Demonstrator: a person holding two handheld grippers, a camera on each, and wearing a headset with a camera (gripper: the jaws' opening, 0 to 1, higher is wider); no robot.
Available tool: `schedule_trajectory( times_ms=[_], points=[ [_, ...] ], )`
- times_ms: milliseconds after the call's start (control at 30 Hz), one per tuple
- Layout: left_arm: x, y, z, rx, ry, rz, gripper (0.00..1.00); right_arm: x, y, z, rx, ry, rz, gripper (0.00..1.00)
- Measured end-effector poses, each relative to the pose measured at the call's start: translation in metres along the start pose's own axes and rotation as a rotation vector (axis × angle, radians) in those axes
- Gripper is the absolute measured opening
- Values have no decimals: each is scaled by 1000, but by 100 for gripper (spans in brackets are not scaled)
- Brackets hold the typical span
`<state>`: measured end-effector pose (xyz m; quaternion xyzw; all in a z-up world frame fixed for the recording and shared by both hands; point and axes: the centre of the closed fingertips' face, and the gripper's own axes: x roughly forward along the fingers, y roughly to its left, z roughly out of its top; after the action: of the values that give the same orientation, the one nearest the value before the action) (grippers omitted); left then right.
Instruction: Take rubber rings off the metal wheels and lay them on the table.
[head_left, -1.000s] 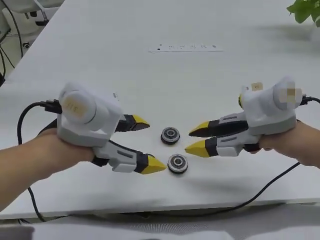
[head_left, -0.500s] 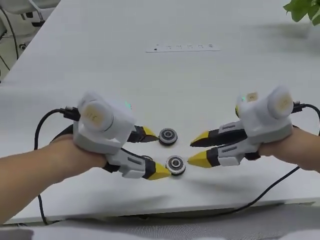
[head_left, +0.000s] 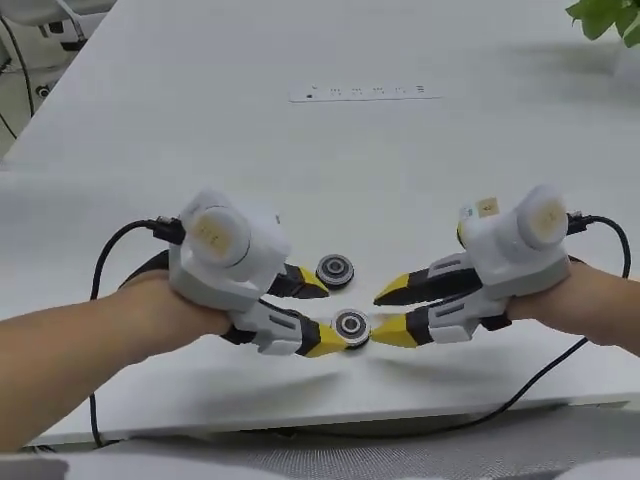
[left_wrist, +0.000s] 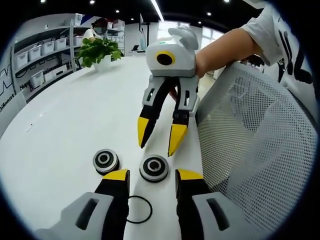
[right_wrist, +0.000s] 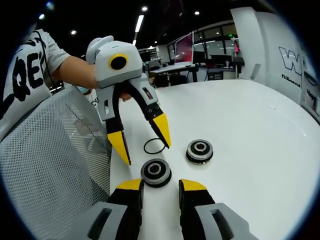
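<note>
Two metal wheels with black rubber rims lie flat on the white table (head_left: 330, 170). The near wheel (head_left: 351, 325) (left_wrist: 154, 168) (right_wrist: 156, 172) lies between the two sets of yellow fingertips. The far wheel (head_left: 335, 269) (left_wrist: 106, 161) (right_wrist: 200, 151) sits just behind it. My left gripper (head_left: 322, 312) (left_wrist: 152, 176) (right_wrist: 143, 140) comes in from the left, open, its tips just short of the near wheel. From the right my right gripper (head_left: 383, 315) (right_wrist: 161, 186) (left_wrist: 160, 137) faces it, open, and holds nothing. A loose black rubber ring (left_wrist: 138, 209) (right_wrist: 154, 146) lies on the table under the left gripper.
A white power strip (head_left: 365, 93) lies far back on the table and a green plant (head_left: 605, 20) stands at the back right. The table's front edge (head_left: 330, 412) is close behind the grippers, with black cables (head_left: 545, 372) over it. A mesh chair back (left_wrist: 255, 150) stands by the table.
Both grippers have closed in on the near wheel, the left one moving right and the right one left and down. Their tips now flank it. The wheels have stayed put.
</note>
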<state>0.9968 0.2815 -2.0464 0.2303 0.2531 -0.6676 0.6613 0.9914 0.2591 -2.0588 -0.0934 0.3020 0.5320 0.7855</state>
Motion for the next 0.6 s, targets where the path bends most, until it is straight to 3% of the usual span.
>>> schedule_trajectory(
  times_ms=[600],
  points=[
    [13,-7,2,34,15,-18,18,11,4,-6,-46,31,17,22]
  ],
)
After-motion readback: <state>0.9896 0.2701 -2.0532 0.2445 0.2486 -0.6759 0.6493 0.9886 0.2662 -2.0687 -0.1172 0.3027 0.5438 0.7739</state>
